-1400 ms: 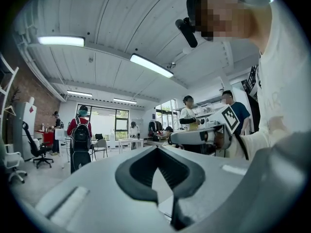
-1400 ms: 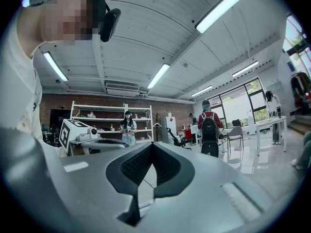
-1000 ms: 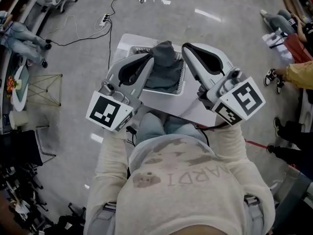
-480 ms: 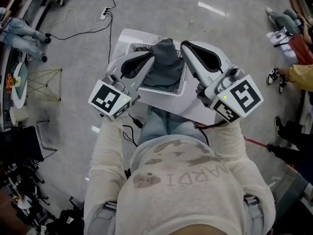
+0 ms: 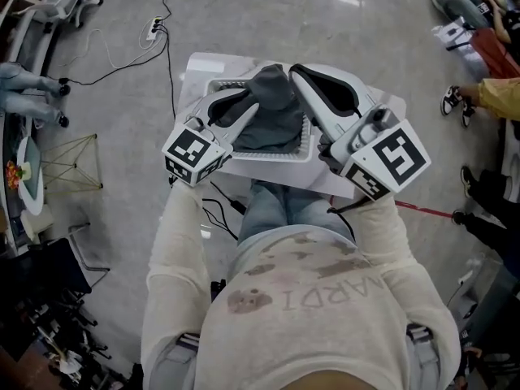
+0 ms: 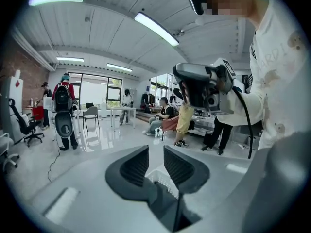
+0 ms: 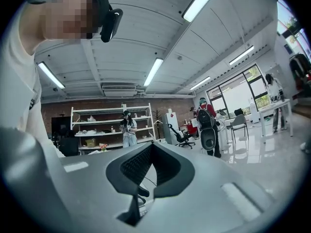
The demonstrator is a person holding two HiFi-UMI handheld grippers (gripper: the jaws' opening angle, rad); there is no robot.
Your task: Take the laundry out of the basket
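A person in a cream sweater (image 5: 301, 299) sat at a small white table (image 5: 203, 67), seen from above, holding a set of tongs in each hand. At the left edge of the worktop, the left gripper (image 6: 156, 155) reached inward over the table. Its two jaws stood apart with a clear gap between them and nothing held; in the left gripper view, part of the basket's white slatted wall showed through that gap. A white basket (image 5: 268, 155) sat in the middle of the worktop, its near rim close to the table's near edge. The laundry (image 5: 272, 108), a heap of dark grey cloth, lay inside the basket and rose to a peak toward the far edge. In the head view the tips of the left tongs were just beside the left flank of the heap; whether they touched the cloth could not be told. On the right half of the worktop, the right gripper (image 7: 151, 148) angled in toward the peak of the heap from the near right corner. In the right gripper view its jaw tips met, closed on nothing. The person's knees in blue jeans (image 5: 284, 205) showed under the table's near edge. On the grey floor beyond the far left corner, a black cable (image 5: 122, 63) trailed away.
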